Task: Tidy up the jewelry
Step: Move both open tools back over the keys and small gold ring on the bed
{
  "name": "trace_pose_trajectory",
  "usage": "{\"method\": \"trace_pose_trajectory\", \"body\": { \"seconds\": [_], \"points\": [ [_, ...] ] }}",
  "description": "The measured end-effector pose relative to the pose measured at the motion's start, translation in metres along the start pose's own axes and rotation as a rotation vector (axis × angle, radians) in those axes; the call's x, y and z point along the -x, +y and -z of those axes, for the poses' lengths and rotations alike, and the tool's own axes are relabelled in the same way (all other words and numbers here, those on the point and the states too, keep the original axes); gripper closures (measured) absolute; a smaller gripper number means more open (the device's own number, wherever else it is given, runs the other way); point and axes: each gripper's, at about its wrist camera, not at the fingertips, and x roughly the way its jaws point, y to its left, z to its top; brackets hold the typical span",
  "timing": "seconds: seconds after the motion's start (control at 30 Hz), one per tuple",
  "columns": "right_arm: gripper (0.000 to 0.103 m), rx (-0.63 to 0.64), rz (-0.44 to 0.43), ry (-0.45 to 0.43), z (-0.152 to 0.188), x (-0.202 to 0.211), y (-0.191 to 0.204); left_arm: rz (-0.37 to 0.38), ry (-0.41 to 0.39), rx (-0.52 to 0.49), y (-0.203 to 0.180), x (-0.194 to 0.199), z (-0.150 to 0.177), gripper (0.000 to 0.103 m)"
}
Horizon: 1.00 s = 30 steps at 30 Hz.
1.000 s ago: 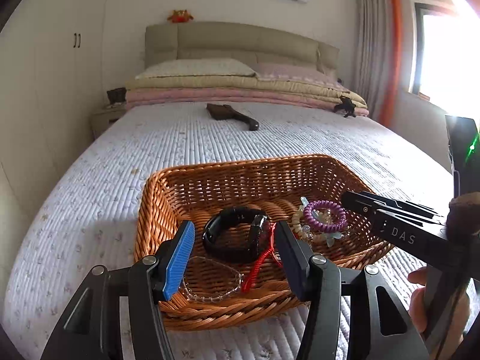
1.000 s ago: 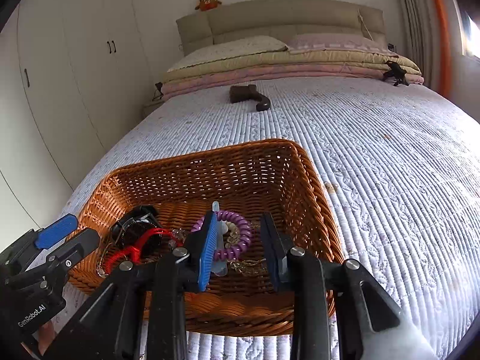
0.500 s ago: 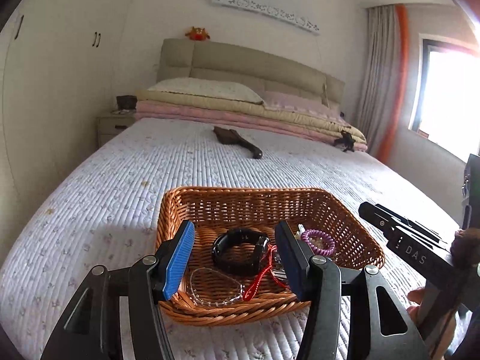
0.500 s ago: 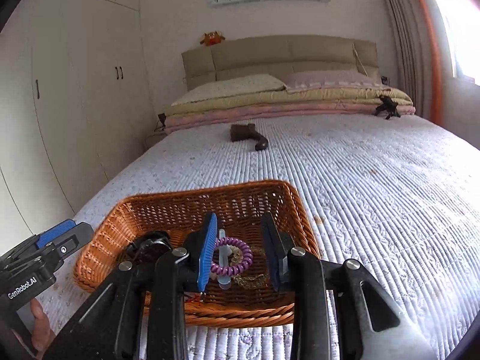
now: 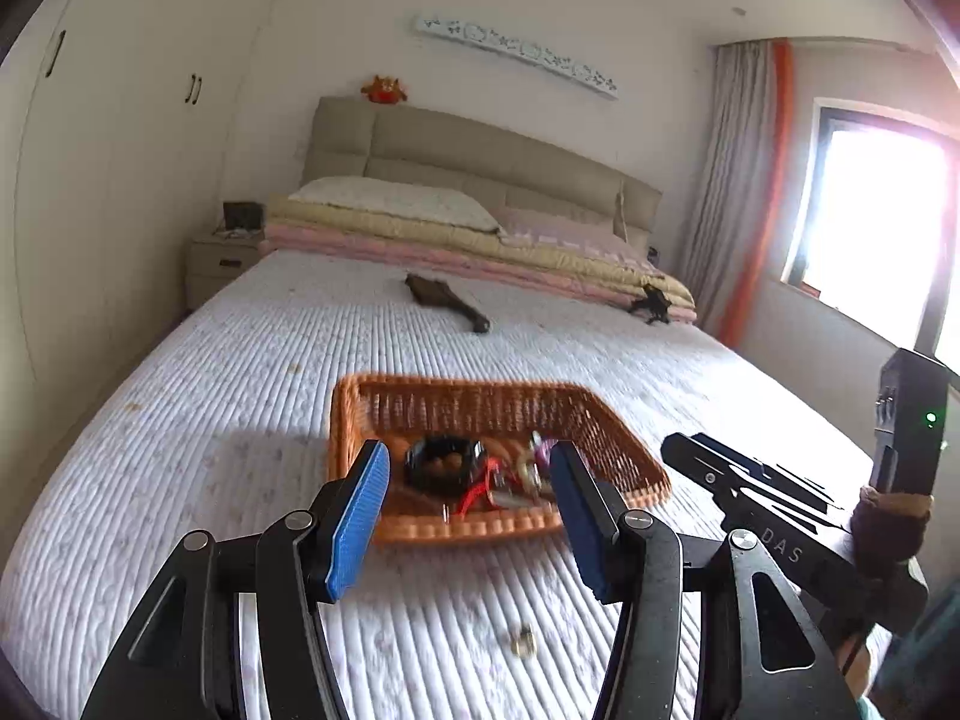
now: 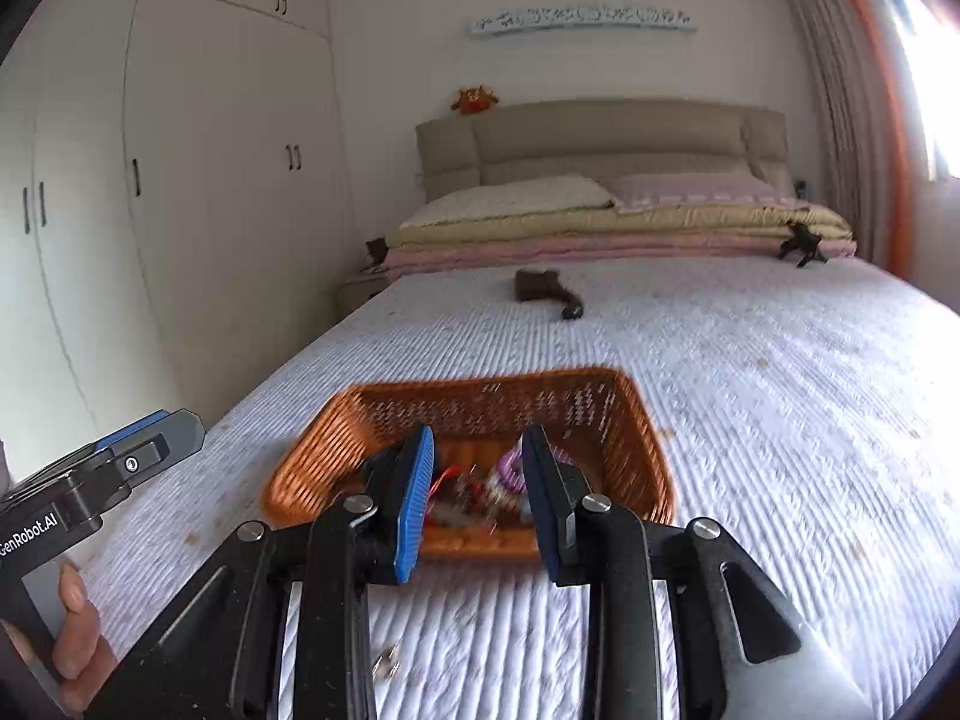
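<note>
A: Both grippers pulled back from the wicker basket (image 5: pixel 624 450) in the last second?

B: Yep. Left gripper (image 5: pixel 468 510) and right gripper (image 6: pixel 477 501) are spread, holding nothing. Jewelry (image 5: pixel 480 474) sits in the basket near the bed's (image 5: pixel 240 408) foot edge; looks nearly done, though one small piece (image 5: pixel 523 649) lies outside it.

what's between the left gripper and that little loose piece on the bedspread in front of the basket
Nothing visible. The small metallic piece lies alone on the bare white bedspread, nearer than the wicker basket. The left gripper hangs open above it, holding nothing. The right gripper is off to the side, also open.
</note>
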Motion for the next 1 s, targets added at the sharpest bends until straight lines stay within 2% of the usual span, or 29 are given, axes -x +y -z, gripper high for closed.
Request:
{"method": "trace_pose_trajectory", "body": {
  "seconds": [0.13, 0.23, 0.37, 0.47, 0.57, 0.73, 0.83, 1.0],
  "points": [
    [0.070, -0.082, -0.073, 0.087, 0.033, 0.017, -0.007, -0.031, 0.070, 0.017, -0.008, 0.031, 0.042, 0.044],
    [0.070, -0.099, -0.068, 0.128, 0.057, 0.019, -0.011, -0.065, 0.133, 0.037, -0.015, 0.044, 0.080, 0.044],
    [0.070, -0.113, -0.072, 0.171, 0.076, 0.016, -0.018, -0.056, 0.230, 0.053, -0.027, 0.044, 0.119, 0.044],
    [0.070, -0.114, -0.108, 0.184, 0.078, 0.016, -0.022, -0.036, 0.296, 0.085, -0.032, 0.034, 0.137, 0.044],
    [0.070, -0.102, -0.129, 0.201, 0.079, 0.010, -0.020, -0.031, 0.339, 0.121, -0.035, 0.020, 0.144, 0.044],
    [0.070, -0.092, -0.145, 0.237, 0.081, 0.001, -0.016, -0.106, 0.354, 0.110, -0.037, -0.001, 0.137, 0.044],
    [0.070, -0.073, -0.157, 0.267, 0.081, -0.005, -0.011, -0.151, 0.366, 0.079, -0.037, -0.008, 0.134, 0.046],
    [0.070, -0.007, -0.163, 0.315, 0.082, -0.019, 0.008, -0.236, 0.358, -0.018, -0.021, 0.004, 0.135, 0.049]
  ]
}}
